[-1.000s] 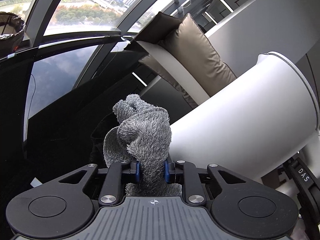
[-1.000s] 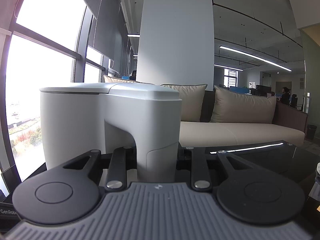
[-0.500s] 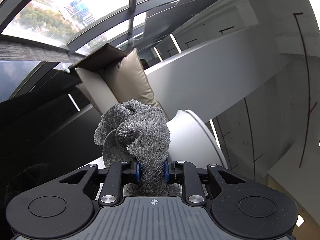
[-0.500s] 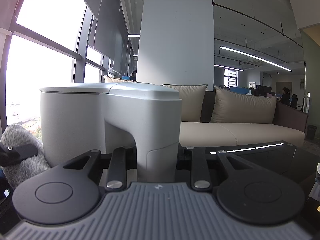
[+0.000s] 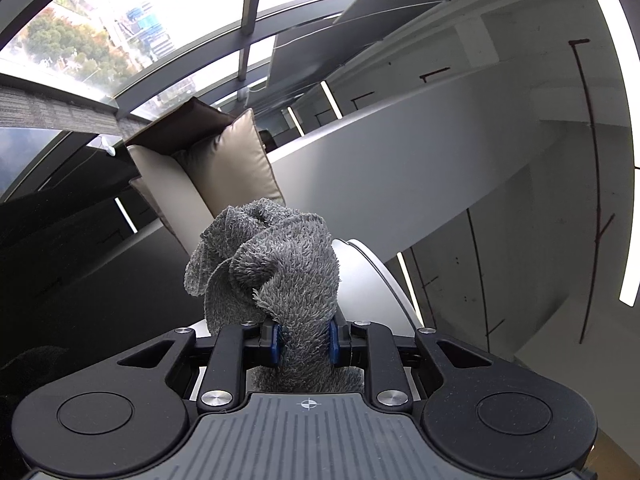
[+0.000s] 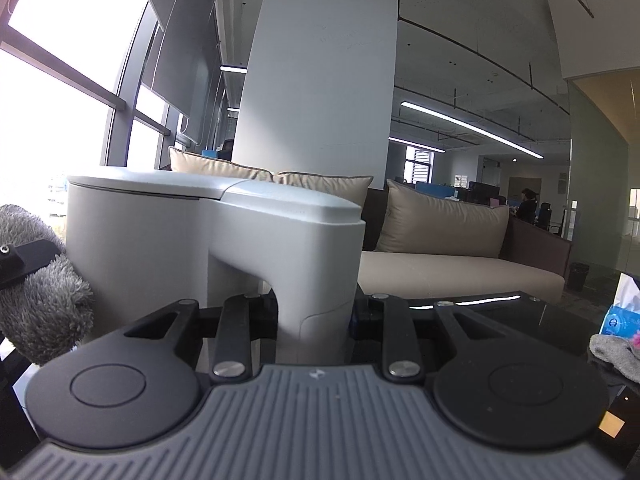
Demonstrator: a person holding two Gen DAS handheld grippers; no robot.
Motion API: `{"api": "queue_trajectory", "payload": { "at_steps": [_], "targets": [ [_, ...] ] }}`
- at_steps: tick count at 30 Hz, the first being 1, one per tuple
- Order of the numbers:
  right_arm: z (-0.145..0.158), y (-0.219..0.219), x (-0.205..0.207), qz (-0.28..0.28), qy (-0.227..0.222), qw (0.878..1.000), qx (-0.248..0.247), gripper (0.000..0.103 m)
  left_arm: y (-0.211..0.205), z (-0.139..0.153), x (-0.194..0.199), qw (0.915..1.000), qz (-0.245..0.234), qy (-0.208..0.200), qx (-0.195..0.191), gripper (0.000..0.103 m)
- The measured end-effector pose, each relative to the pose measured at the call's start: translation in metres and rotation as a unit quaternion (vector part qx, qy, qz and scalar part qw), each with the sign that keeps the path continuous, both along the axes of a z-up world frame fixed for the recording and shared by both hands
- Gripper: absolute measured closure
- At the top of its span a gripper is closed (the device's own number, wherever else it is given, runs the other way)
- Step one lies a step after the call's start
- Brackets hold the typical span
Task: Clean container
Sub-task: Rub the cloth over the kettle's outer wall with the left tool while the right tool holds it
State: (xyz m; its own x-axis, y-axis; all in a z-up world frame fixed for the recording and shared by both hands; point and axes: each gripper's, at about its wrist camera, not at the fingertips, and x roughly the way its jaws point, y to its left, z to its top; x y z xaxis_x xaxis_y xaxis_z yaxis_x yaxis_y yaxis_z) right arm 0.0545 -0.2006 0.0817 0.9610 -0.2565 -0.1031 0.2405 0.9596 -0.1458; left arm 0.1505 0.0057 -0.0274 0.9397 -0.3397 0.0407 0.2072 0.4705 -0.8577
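A white lidded container (image 6: 160,240) with a thick handle (image 6: 316,280) stands upright on the dark table. My right gripper (image 6: 314,316) is shut on that handle. A fluffy grey cloth (image 5: 276,276) is bunched between the blue pads of my left gripper (image 5: 305,338), which is shut on it. In the left wrist view the cloth presses against the container's white side (image 5: 376,280), close to its lid edge. The right wrist view shows the cloth (image 6: 40,296) at the container's left side, with a black left finger across it.
A beige sofa with cushions (image 6: 440,232) runs behind the glossy black table (image 6: 520,320). A white pillar (image 6: 320,80) rises behind the container. A tissue pack (image 6: 620,312) and another grey cloth (image 6: 616,356) lie at the table's right. Windows fill the left.
My left gripper has swung the cloth from in front of the container to its left side and tilted upward. The cloth now appears in the right wrist view. The right gripper holds still.
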Motion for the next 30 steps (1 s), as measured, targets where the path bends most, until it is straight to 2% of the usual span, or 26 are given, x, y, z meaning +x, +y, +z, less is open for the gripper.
{"api": "queue_trajectory", "payload": {
  "at_steps": [5, 10, 13, 17, 20, 30],
  "targets": [
    [-0.001, 0.003, 0.008, -0.032, 0.0, 0.999, -0.013, 0.074, -0.001, 0.0, -0.004, 1.0, -0.002, 0.007, 0.004, 0.083],
    [-0.005, -0.003, 0.013, -0.027, -0.008, 1.0, -0.01, 0.074, 0.001, 0.002, -0.005, 1.0, -0.002, 0.008, 0.006, 0.083],
    [-0.007, -0.014, 0.01, 0.001, -0.018, 1.0, 0.008, 0.074, 0.003, 0.003, -0.003, 1.0, -0.002, 0.008, 0.005, 0.083],
    [-0.009, -0.035, 0.005, 0.087, -0.036, 0.995, 0.034, 0.074, 0.007, 0.005, 0.002, 1.0, 0.002, 0.008, 0.003, 0.083],
    [-0.009, -0.043, 0.002, 0.123, -0.044, 0.991, 0.037, 0.073, 0.011, 0.006, 0.003, 1.0, 0.005, 0.008, 0.002, 0.083],
    [-0.009, -0.067, 0.003, 0.2, -0.037, 0.976, 0.081, 0.073, 0.017, 0.009, -0.008, 0.9999, 0.015, -0.002, -0.001, 0.083]
  ]
}}
